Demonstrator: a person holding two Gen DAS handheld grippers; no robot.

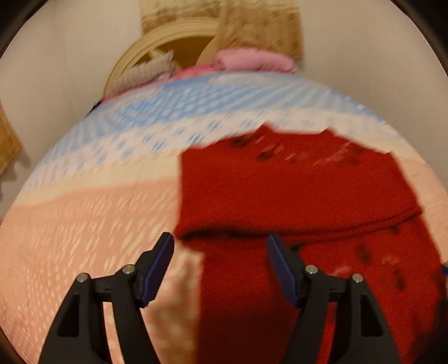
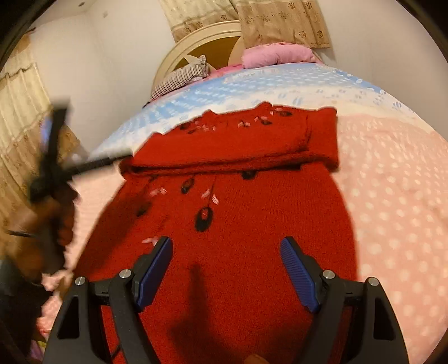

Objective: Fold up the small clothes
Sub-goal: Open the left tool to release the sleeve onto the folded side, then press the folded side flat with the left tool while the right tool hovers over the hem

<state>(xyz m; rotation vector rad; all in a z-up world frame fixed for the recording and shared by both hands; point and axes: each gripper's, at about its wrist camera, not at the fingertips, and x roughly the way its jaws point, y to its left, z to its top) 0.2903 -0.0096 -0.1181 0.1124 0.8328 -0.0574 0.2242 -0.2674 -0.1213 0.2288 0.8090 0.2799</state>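
Mid-fold on red sweater [image 2: 229, 224], far part doubled over; left gripper [image 1: 219, 268] and right gripper [image 2: 225, 273] above it, spread wide, empty; next: near hem.

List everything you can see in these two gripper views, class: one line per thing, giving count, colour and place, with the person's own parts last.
Red knitted garment: one, red with dark flower motifs, on the bedspread, far part folded over.
Bedspread: one, pink and blue, dotted, covering the bed.
Pillow: one, pink, at the bed's head.
Striped cushion: one, grey-striped, beside the pillow.
Headboard: one, cream, curved, against the wall.
Curtains: beige, patterned, behind the headboard.
Left gripper: black, blue pads, open over the garment's edge.
Right gripper: black, blue pads, open over the garment.
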